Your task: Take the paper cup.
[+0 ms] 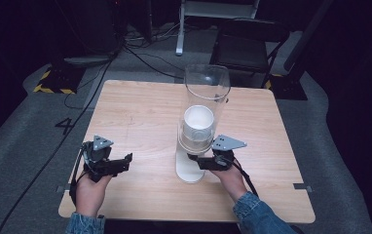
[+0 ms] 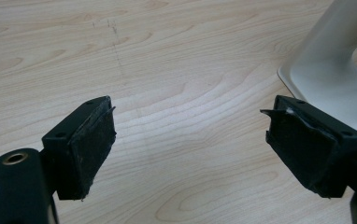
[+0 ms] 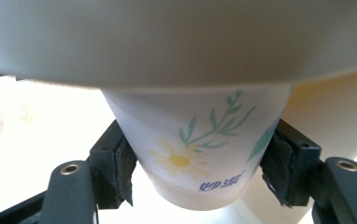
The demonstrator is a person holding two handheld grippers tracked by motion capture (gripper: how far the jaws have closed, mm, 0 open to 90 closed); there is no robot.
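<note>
1 clear plastic tube cup dispenser (image 1: 207, 92) on a white stand (image 1: 190, 168) sits mid light wood table (image 1: 140, 117), black folding chair (image 1: 245, 46) behind. Right gripper (image 3: 197, 170) jaws clamp 1 white daisy-print paper cup (image 3: 197, 149) under the dispenser's mouth. Left gripper (image 2: 190, 140) jaws spread wide, holding nothing, over bare wood left of the stand.

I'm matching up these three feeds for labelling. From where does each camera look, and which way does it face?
High view: above the person's side, looking forward and down on the table; both hands and grippers show.
Left gripper view: rides the left gripper, looking over bare wood to the dispenser base; its open jaws show.
Right gripper view: rides the right gripper, facing the paper cup between its jaws.
Shared: the dispenser base also appears in the high view.
</note>
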